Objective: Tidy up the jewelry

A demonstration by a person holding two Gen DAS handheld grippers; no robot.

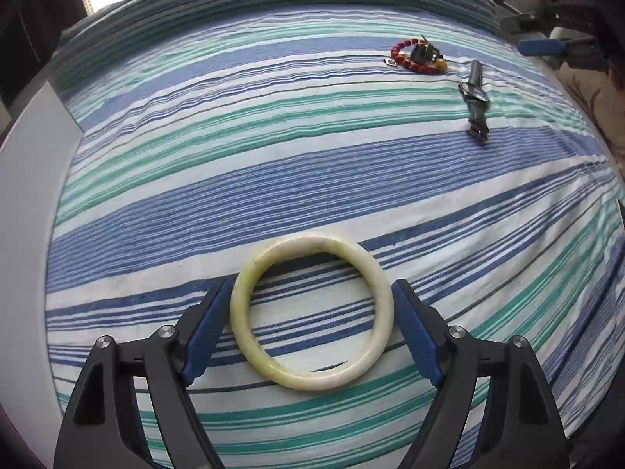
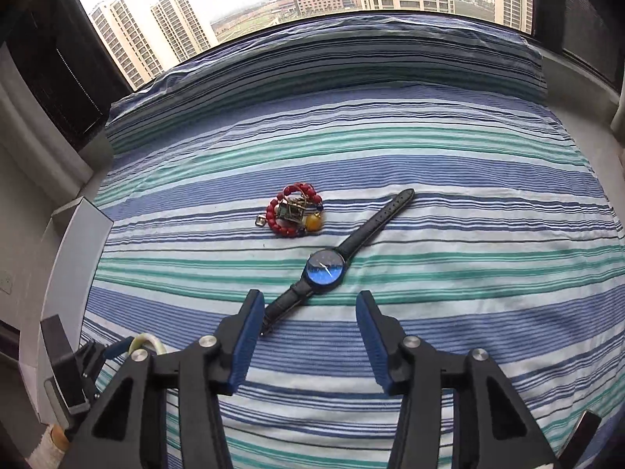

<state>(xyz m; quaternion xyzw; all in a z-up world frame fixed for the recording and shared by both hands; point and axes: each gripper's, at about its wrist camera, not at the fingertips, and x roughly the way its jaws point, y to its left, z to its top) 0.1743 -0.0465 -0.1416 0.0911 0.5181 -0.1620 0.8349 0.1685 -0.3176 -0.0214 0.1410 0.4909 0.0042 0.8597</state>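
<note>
Left claw: spread around bangle on bed, pads just beside its rim, apparently to pinch it.
Right claw: spread, empty, aimed at watch.
Beads: near watch, awaiting sorting.

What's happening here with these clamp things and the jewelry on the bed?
A person is sorting jewelry on a striped bedspread using two hand-held tools. The left claw sits open around a pale jade-like bangle, its pads just beside the ring but not clearly squeezing it. The right claw hangs open near the strap end of a black watch. A red bead bracelet lies untouched beyond it.
</note>
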